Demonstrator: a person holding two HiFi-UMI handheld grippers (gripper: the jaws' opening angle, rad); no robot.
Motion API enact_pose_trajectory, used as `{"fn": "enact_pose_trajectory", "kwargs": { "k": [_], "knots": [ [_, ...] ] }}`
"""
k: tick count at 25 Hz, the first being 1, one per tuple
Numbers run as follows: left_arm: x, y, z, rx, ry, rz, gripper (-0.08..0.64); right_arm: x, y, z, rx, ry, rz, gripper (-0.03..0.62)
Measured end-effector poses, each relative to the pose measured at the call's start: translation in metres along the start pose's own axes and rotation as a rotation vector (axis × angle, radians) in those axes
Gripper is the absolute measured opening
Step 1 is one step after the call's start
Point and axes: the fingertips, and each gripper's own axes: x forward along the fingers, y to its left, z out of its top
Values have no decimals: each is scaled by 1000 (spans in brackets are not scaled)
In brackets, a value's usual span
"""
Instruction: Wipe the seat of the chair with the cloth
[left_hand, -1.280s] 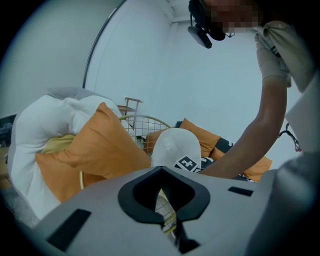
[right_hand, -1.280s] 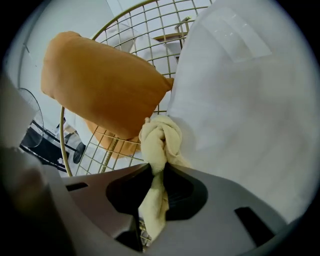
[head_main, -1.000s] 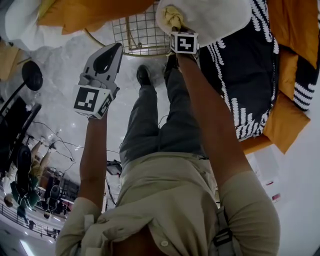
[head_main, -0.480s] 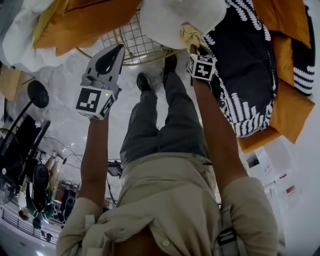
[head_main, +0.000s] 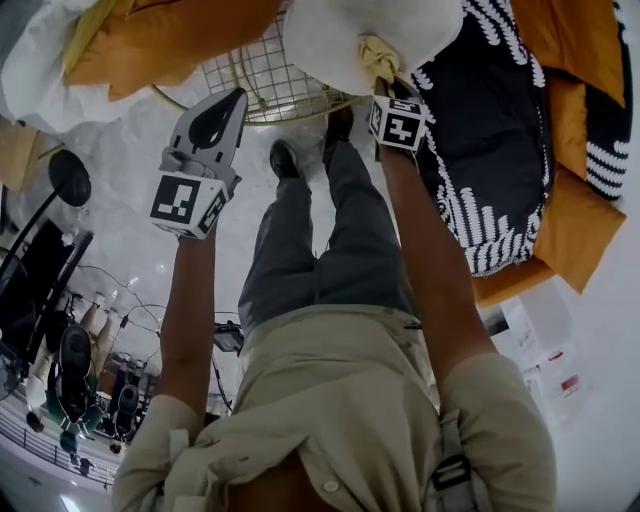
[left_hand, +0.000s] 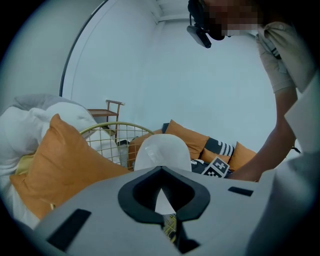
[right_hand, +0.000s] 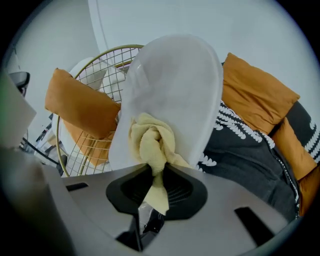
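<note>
Right gripper (right_hand: 155, 172) slid right on the one seat (right_hand: 175, 85), clamping the single cloth (right_hand: 150, 142); left gripper (left_hand: 161, 170) closed, empty. Head view crops seat.

The chair seat (right_hand: 175, 85) is seen as smooth white plastic with a soft gloss. The cloth (right_hand: 150, 142) is made of pale yellow towelling, matt and a little rough. Beside the seat, a wire grid (right_hand: 90, 160) of thin gold-coloured metal is shown. The cushions (right_hand: 257, 92) are covered in matt orange fabric, and the dark throw (right_hand: 250, 160) looks woven, with a white stitched pattern. The right gripper (right_hand: 155, 172) is formed of matt grey plastic; its fingers (right_hand: 182, 187) are lined with black ribbed material. The floor (head_main: 130, 150) is finished like polished grey marble.
</note>
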Motion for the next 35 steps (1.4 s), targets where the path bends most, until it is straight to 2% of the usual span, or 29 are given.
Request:
{"fn": "enact_pose_trajectory", "kwargs": {
  "k": [5, 11, 15, 22, 27, 32, 35],
  "knots": [
    [-14, 13, -17, -35, -4, 41, 14, 38, 35, 43, -32, -36, 36, 77],
    [-37, 27, -34, -65, -5, 93, 14, 76, 92, 106, -157, -74, 109, 77],
    [-47, 32, -36, -75, -13, 115, 14, 76, 100, 125, -168, -80, 110, 75],
    [-51, 29, -17, -60, -44, 111, 14, 60, 83, 125, -181, -71, 74, 75],
    [-59, 26, 9, -28, -67, 103, 14, 34, 60, 133, -166, -76, 32, 77],
    [-78, 18, 42, 17, -94, 98, 14, -5, 12, 140, -107, -85, -40, 75],
    [-93, 12, 60, 39, -106, 102, 14, -30, -18, 143, -116, -78, -86, 77]
  ]
}}
